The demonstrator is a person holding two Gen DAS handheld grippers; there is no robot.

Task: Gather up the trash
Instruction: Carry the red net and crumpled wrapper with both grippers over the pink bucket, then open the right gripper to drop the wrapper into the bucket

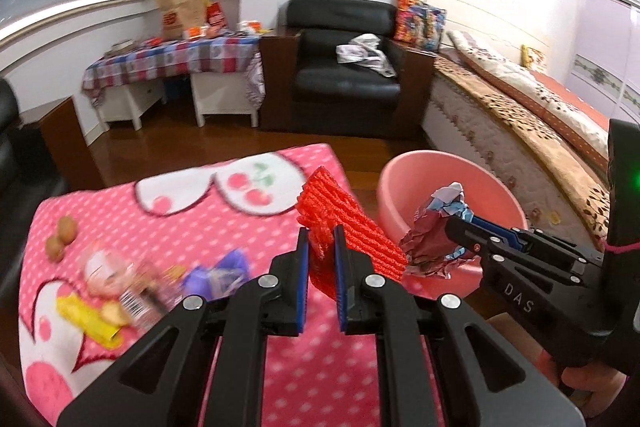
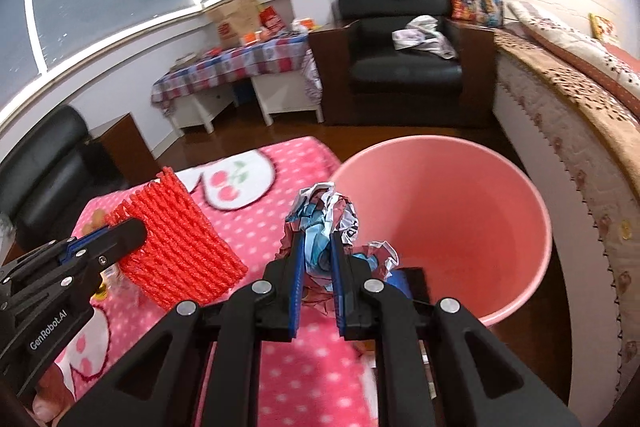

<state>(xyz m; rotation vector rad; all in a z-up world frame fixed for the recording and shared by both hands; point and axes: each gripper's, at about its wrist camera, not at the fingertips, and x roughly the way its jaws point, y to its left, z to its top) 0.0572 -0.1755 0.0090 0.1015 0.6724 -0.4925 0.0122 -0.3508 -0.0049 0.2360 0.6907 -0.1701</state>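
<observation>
The left tool is clenched on a red net of foam mesh and holds it in the air above the right edge of the counter, which has a pink dotted cloth with cherries on it. The right tool is clenched on a crumpled wrapper, white, blue and dark red, and holds it just at the near left rim of a pink bin. In the left wrist view the right tool comes in from the right side, and the wrapper hangs in front of the bin. In the right wrist view the left tool comes in from the left with the net beside the wrapper, near but apart. The bin stands on the floor, just beside the right edge of the counter. More trash lies near the left edge of the counter: a yellow packet, a purple wrapper and two brown round things. These are blurred.
</observation>
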